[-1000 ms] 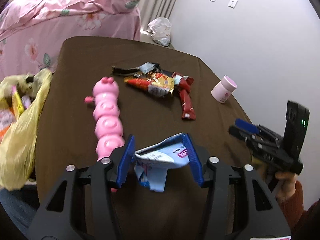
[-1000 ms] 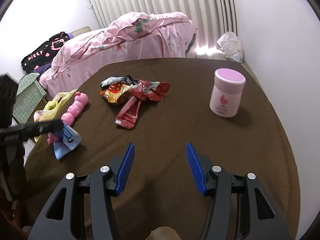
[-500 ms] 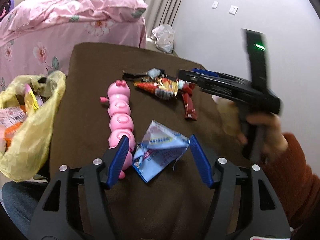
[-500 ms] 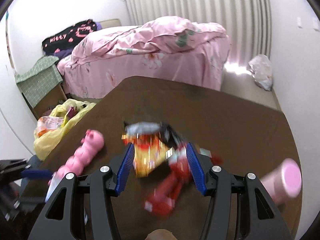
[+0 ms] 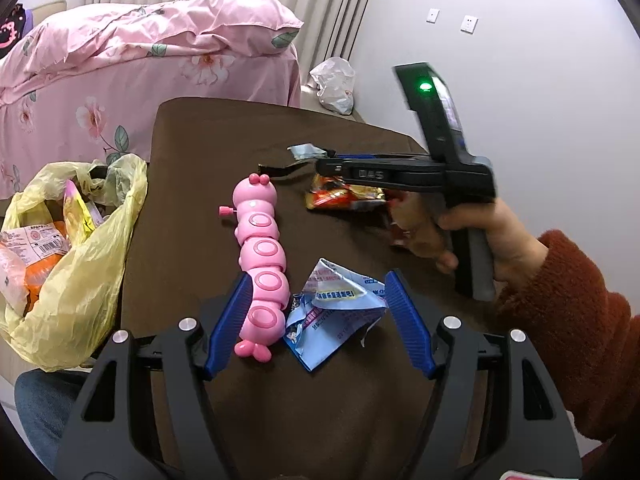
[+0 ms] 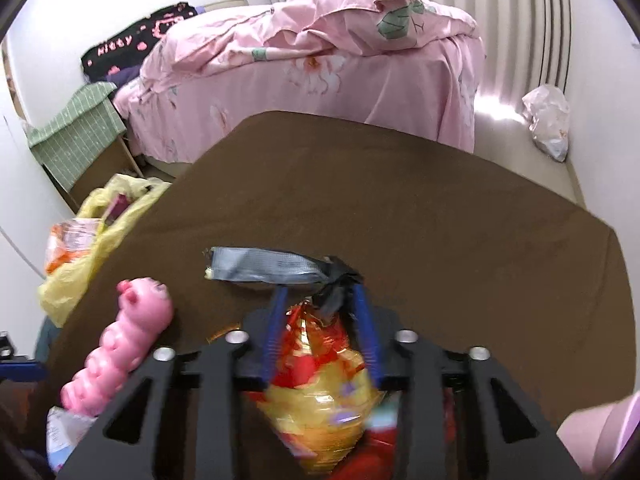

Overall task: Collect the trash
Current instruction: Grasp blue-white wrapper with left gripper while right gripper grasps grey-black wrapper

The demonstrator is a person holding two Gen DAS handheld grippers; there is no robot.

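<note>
The left wrist view shows a brown table with a soft cloth top, and everything here is placed from that table. Hanging at its left edge is a thin, crinkly yellow plastic bag, open at the top. Inside it are shiny wrappers: an orange pack with a white label and a yellow pack. On the table lies a pink toy caterpillar made of smooth, round plastic lumps. Just beside it lies a crumpled blue and white wrapper, flat and pointy. The left gripper has just been opening, and its blue ribbed fingers stand spread wide. The blue wrapper and the toy's tail are between them, but the fingers do not press on either. Farther back on the table, a hand in a fuzzy rust-red sleeve holds the right gripper. Its jaws have just been closing, and they pinch a shiny red and yellow snack wrapper that bulges out below them. A flat grey and black wrapper lies on the table just past the tips. A bed with a puffy pink flowered cover stands behind the table.
</note>
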